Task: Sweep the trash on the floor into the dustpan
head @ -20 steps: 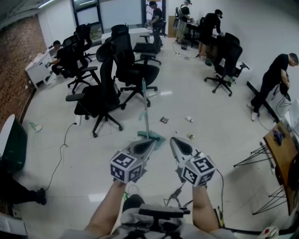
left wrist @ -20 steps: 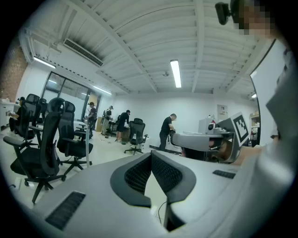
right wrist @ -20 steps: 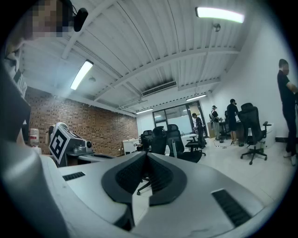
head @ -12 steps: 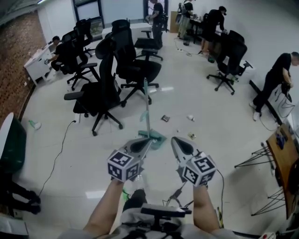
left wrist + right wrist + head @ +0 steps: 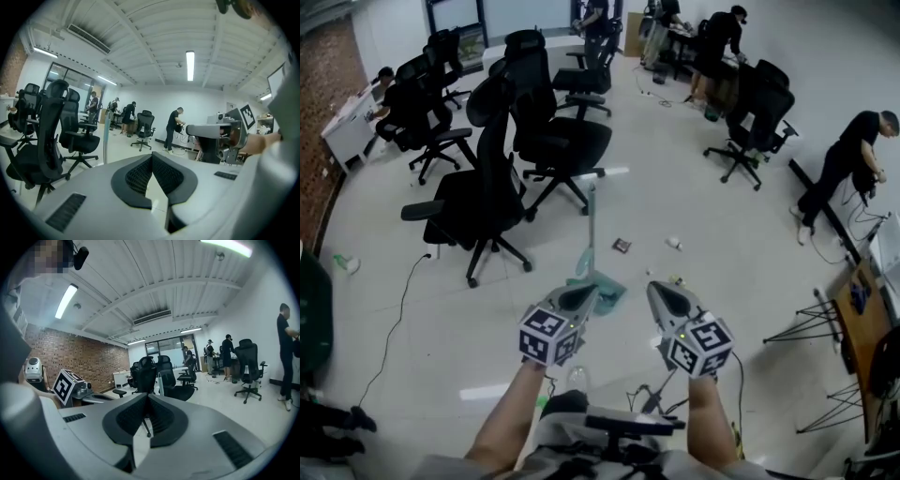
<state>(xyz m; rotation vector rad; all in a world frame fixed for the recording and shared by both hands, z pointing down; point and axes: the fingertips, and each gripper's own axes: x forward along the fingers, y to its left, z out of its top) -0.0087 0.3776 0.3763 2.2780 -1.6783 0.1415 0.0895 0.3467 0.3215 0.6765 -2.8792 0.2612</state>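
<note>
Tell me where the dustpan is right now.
In the head view, the teal long-handled dustpan stands on the pale floor just ahead of the left tongs, with small trash scraps lying beyond it to the right.

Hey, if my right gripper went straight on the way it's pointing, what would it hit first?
Likely the dustpan handle, standing just right of where the right gripper points; past it, a black office chair. Depth is unclear.
</note>
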